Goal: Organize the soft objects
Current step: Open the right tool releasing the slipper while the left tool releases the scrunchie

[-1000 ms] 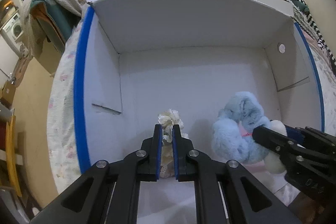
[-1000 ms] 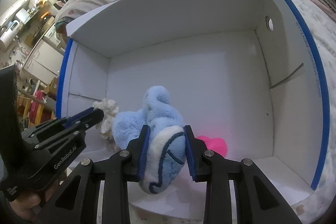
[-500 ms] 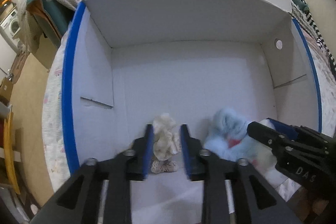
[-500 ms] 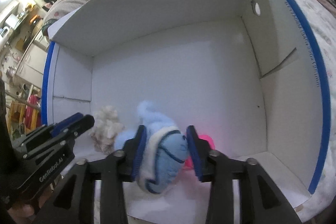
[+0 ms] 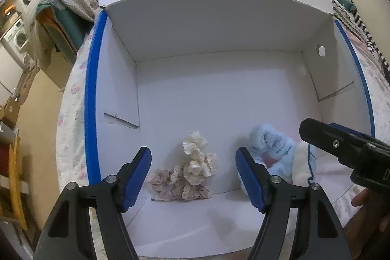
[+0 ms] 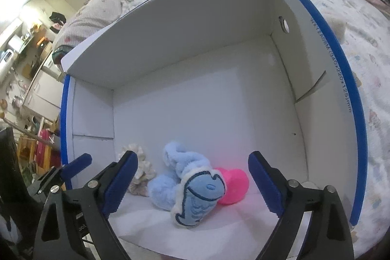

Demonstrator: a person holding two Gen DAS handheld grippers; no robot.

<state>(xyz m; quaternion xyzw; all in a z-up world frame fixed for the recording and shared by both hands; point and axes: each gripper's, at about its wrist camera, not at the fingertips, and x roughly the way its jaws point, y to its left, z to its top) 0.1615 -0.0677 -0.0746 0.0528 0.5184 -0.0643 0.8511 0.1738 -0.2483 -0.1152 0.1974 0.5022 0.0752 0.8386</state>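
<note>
Now release step: left gripper (image 5: 193,183) jaws opening, cream scrunchies (image 5: 187,174) lying loose between and just beyond pads, untouched. Right gripper (image 6: 192,183) jaws opening wide, blue plush (image 6: 187,189) free between them on white box (image 6: 219,45) floor, pink object (image 6: 234,183) beside. Best lift straight out, no snagging fabric. Box rim print partly legible: "…x220x125)mm".

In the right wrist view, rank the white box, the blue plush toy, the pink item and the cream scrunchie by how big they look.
1. White box, by far the largest.
2. Blue plush toy.
3. Pink item and cream scrunchie: unsure. Both are partly hidden, the pink one behind the plush, the scrunchie behind a gripper finger, so I won't rank them.
</note>
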